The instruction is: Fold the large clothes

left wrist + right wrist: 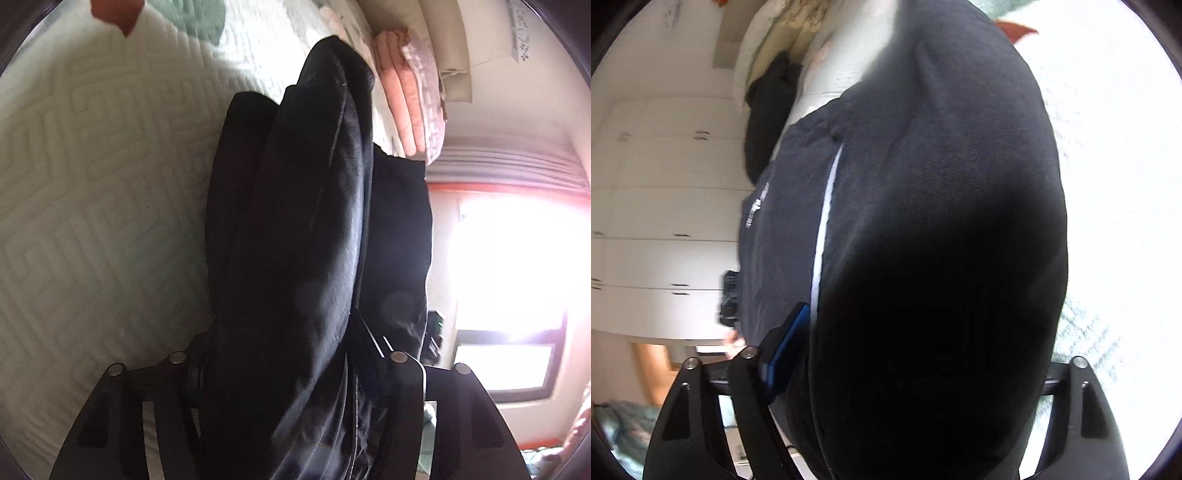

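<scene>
A bed with a pale quilted cover (92, 184) carries the black garment (295, 221) at centre and folded pink blankets (399, 96) at one o'clock.

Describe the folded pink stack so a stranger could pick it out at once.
Start at the pale green quilted bed and follow its far edge past the black garment. The pink stack lies there beside beige pillows. It is the only salmon-pink pile, neatly layered, with a mauve patterned cloth on it.
</scene>
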The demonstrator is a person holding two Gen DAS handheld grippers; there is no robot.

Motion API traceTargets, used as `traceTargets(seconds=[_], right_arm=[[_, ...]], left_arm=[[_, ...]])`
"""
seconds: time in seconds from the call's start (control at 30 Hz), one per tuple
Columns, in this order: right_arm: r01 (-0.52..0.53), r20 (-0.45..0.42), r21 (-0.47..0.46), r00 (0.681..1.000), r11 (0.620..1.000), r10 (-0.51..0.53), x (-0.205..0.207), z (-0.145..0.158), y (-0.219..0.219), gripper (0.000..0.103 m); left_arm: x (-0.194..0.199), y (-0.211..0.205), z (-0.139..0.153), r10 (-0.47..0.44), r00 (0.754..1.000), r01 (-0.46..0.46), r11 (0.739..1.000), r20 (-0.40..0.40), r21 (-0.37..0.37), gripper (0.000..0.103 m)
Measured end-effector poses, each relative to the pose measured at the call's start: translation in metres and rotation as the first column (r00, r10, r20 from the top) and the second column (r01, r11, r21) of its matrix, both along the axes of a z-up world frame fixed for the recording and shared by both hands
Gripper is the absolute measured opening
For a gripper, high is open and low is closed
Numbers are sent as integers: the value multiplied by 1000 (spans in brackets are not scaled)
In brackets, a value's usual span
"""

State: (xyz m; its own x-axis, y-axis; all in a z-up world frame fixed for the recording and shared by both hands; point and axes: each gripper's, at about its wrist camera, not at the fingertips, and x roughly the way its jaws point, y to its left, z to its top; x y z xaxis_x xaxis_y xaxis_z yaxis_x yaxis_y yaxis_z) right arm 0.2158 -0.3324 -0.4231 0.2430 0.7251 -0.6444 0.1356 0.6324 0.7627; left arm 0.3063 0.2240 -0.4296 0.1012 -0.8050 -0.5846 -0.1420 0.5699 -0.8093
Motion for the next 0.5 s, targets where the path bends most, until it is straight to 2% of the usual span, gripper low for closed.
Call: traceTargets(seconds=[0.07,0.13,0.2,0.3,0.4,0.5], right_arm=[[1,23,-10,1000,1000,-1,0,4,1,72],[-7,61,-11,998,1000,8,-8,14,3,57],[-26,119,-13,993,1000,28,-13,29,6,47],[-51,199,11,979,999,48,-21,52,9,43],[-97,264,24,961,995,87,-27,77,9,42],[-153,316,9,938,988,142,-32,108,-11,42]], left_arm=[[-7,2,3,27,1000,-27,1000,11,7,51],[-16,0,18,35,997,-36,999,64,12,43],[-26,-1,38,38,992,-38,999,120,0,41],[-43,-9,80,56,979,-46,997,196,-55,40],[-66,-38,129,42,958,-31,999,282,-44,39],[-88,-76,170,31,936,-19,999,351,-38,40]])
